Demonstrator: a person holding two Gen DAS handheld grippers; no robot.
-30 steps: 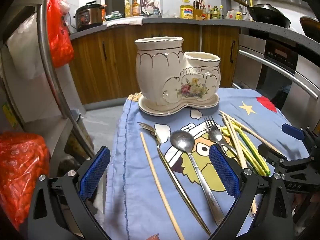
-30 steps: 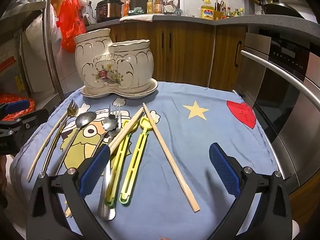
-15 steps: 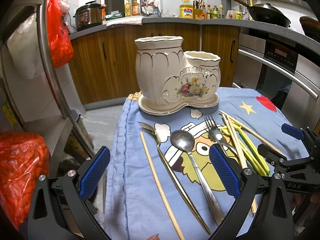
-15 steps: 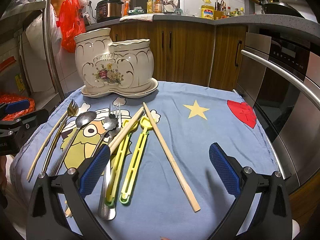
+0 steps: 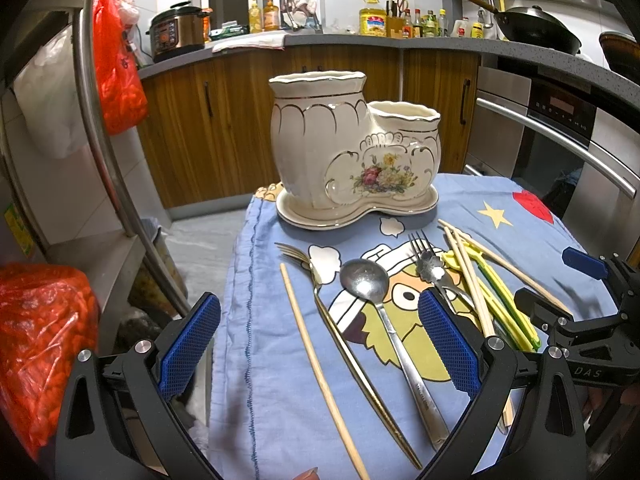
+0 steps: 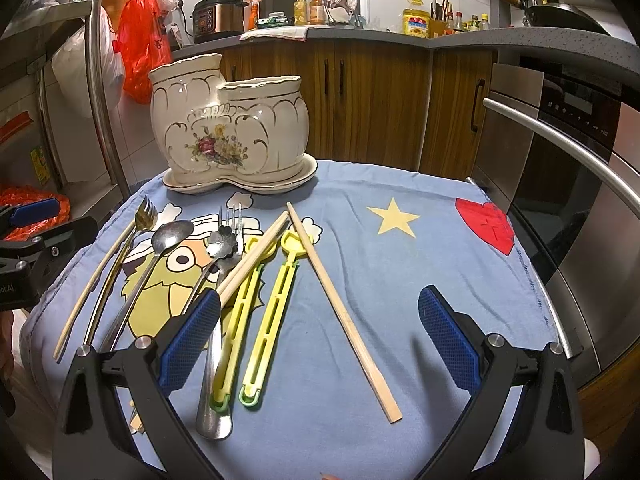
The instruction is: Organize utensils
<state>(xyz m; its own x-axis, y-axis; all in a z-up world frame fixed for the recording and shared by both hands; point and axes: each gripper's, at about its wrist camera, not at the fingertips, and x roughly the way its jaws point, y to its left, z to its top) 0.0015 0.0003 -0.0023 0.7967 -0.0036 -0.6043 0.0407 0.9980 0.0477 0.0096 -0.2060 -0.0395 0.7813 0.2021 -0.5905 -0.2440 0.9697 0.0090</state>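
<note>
Left gripper (image 5: 320, 352) low over the near left edge of the blue cloth (image 6: 400, 280), jaws spread wide, gripping nothing. Ahead of it, at the far end of the cloth: a cream two-pot holder (image 5: 352, 148) on its matching saucer, both pots without utensils.

In front of the holder, from left to right: a lone wooden chopstick (image 5: 316, 360); just beside it, a gold fork (image 5: 340, 332), tines toward the holder; then a steel spoon (image 5: 384, 320), bowl toward the holder; then a steel fork (image 6: 236, 220) with a flower-shaped spoon (image 6: 222, 242) lying over its neck. Right of those, a wooden chopstick (image 6: 256, 254) slanting across the nearer of two yellow-green plastic sticks (image 6: 256, 320), side by side. Right again, another wooden chopstick (image 6: 340, 312), angled away from the holder toward the near edge, its far tip close to the slanted one's tip.

Right gripper (image 6: 320, 336) low over the near right part of the cloth, jaws likewise wide apart and gripping nothing, left pad above the steel handles, right pad over bare cloth.
</note>
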